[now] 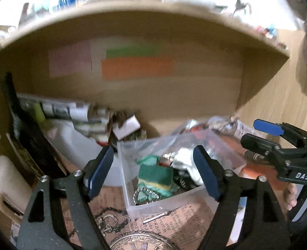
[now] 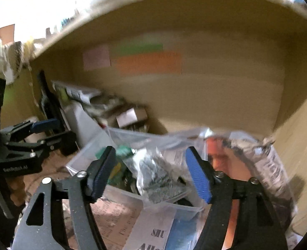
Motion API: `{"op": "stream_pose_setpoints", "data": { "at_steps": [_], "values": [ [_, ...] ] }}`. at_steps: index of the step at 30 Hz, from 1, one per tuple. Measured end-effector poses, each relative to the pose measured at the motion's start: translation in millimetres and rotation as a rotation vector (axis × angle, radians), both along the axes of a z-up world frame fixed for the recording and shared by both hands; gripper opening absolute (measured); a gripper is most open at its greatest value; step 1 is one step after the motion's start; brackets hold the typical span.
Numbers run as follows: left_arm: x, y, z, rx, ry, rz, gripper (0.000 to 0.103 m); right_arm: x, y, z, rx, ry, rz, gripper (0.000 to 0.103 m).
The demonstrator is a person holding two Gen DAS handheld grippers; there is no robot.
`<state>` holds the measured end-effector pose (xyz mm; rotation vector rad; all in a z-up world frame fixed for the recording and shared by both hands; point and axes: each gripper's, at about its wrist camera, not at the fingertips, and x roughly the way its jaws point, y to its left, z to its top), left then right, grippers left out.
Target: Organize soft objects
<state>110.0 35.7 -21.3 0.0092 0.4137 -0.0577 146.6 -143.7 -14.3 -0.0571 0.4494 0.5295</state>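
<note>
A clear plastic box (image 1: 130, 189) sits on a paper-covered shelf floor under a wooden shelf board. Inside it lie a green knitted piece with a yellow stripe (image 1: 154, 176), a white soft item (image 1: 186, 164) and dark patterned pieces. My left gripper (image 1: 153, 173) is open and empty, its fingers either side of the box above the green piece. In the right wrist view the box (image 2: 180, 208) holds a clear bag of grey patterned fabric (image 2: 159, 177). My right gripper (image 2: 151, 175) is open and empty, straddling that bag. The right gripper also shows in the left wrist view (image 1: 278, 143).
A white container (image 1: 80, 145), stacked papers and small boxes (image 1: 126, 126) crowd the back left. A crumpled plastic bag with print (image 2: 270, 166) lies at right. Coloured sticky notes (image 1: 136, 66) are on the back wall. A cream mug (image 1: 5, 183) stands at far left.
</note>
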Motion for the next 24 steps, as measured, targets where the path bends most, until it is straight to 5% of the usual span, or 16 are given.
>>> {"op": "stream_pose_setpoints", "data": {
  "at_steps": [10,15,24],
  "values": [
    [-48,-10,29,-0.004,-0.162,0.001,0.101,-39,-11,36,0.07,-0.124,-0.003,0.086],
    [-61,-12,34,-0.022,-0.188,0.01,0.103,-51,-12,42,0.083,-0.166,-0.012,0.101],
    [-74,-11,39,-0.038,-0.214,0.012,0.103,-69,-19,51,0.116,-0.2,-0.014,0.103]
  ]
}}
